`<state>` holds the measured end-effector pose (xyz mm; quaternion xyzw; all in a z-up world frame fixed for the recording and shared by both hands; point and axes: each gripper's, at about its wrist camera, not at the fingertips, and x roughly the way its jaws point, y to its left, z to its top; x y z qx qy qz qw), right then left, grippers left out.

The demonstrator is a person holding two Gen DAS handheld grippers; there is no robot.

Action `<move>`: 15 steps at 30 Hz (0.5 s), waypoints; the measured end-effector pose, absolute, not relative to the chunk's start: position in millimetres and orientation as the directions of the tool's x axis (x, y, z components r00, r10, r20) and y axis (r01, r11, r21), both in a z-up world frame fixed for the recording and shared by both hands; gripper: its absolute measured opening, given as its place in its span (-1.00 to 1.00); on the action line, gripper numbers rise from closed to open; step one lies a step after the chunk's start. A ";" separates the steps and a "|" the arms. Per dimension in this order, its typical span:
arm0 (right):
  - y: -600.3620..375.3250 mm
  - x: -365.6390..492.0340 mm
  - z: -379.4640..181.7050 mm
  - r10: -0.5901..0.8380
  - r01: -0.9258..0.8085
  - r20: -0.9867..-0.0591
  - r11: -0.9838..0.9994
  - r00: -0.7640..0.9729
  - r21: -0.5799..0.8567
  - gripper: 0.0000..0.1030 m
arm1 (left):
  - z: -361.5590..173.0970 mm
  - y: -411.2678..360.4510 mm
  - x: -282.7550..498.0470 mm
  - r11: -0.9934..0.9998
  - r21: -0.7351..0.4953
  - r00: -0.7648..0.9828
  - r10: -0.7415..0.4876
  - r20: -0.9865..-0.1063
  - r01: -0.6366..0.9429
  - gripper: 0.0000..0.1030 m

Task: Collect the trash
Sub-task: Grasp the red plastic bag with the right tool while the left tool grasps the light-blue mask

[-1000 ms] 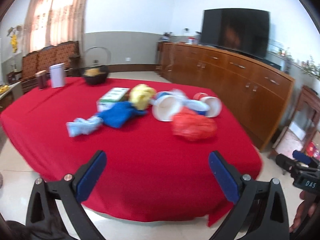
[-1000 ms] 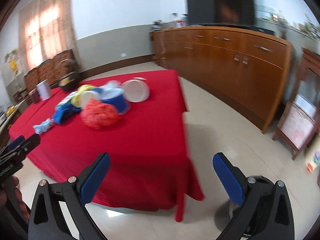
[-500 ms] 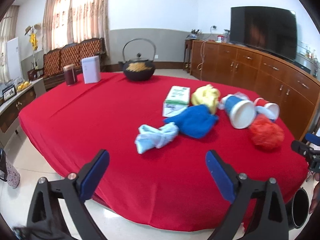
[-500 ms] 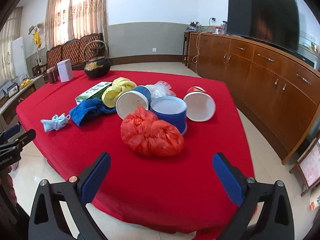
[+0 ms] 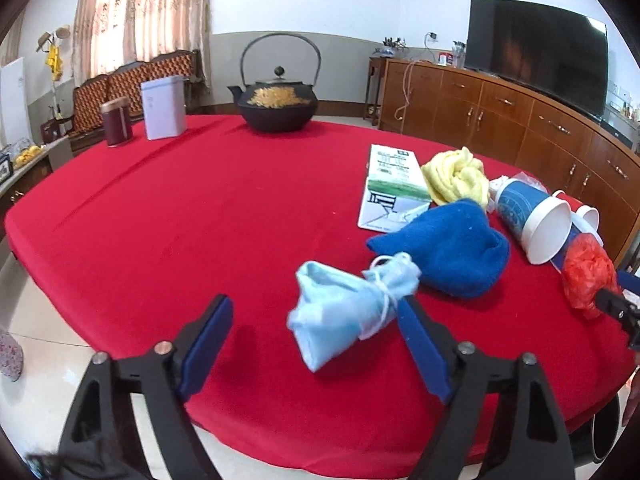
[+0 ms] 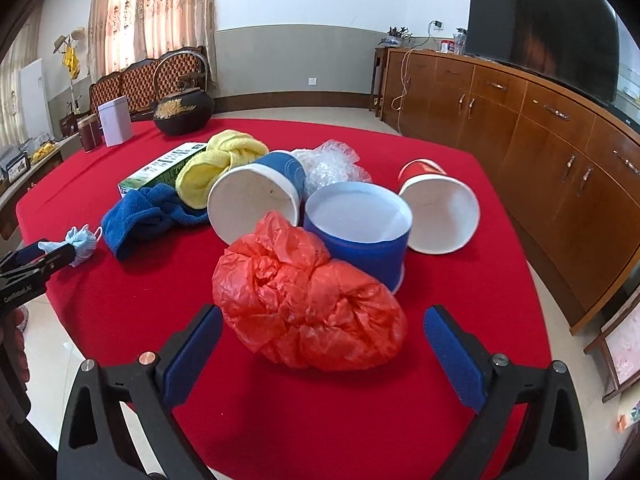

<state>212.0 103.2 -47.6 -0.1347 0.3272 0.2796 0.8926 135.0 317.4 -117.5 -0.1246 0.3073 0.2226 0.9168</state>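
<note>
A pile of trash lies on the red table (image 5: pixel 168 216). My left gripper (image 5: pixel 316 312) is open around a crumpled light blue face mask (image 5: pixel 344 308), which lies between its fingers. My right gripper (image 6: pixel 320 328) is open with a crumpled red plastic bag (image 6: pixel 304 300) between its fingers. Behind the bag lie two blue paper cups (image 6: pixel 360 232), a red paper cup (image 6: pixel 440 212), clear plastic wrap (image 6: pixel 332 164), a yellow cloth (image 6: pixel 220 164), a blue cloth (image 6: pixel 144 216) and a green-white carton (image 6: pixel 164 168).
A black iron teapot (image 5: pixel 278 104), a white tin (image 5: pixel 163 108) and a dark red canister (image 5: pixel 117 122) stand at the table's far side. A long wooden sideboard (image 6: pixel 540 136) with a TV (image 6: pixel 540 36) runs along the right wall. A dark bin rim (image 5: pixel 608 432) shows below the table edge.
Both grippers have moved in toward the table. The left now has the face mask between its fingers, and the right has closed in on the red bag. Both stay open.
</note>
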 end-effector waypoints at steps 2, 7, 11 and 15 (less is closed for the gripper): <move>105.7 212.9 -50.1 0.415 -0.594 -0.664 0.803 0.622 -0.054 0.79 | -119.2 317.0 135.6 0.874 -0.106 0.718 0.314 -0.621 -0.474 0.30; 108.3 214.1 -58.9 0.428 -0.609 -0.687 0.793 0.588 -0.028 0.30 | -120.9 311.7 132.6 0.882 -0.125 0.729 0.287 -0.621 -0.454 -0.43; 103.4 208.2 -59.6 0.448 -0.614 -0.683 0.790 0.577 -0.001 -0.09 | -119.5 309.0 124.3 0.881 -0.151 0.741 0.271 -0.615 -0.448 -0.77; 95.9 201.1 -56.8 0.472 -0.614 -0.670 0.788 0.573 0.030 -0.24 | -113.1 305.1 119.3 0.886 -0.166 0.758 0.258 -0.600 -0.433 -0.86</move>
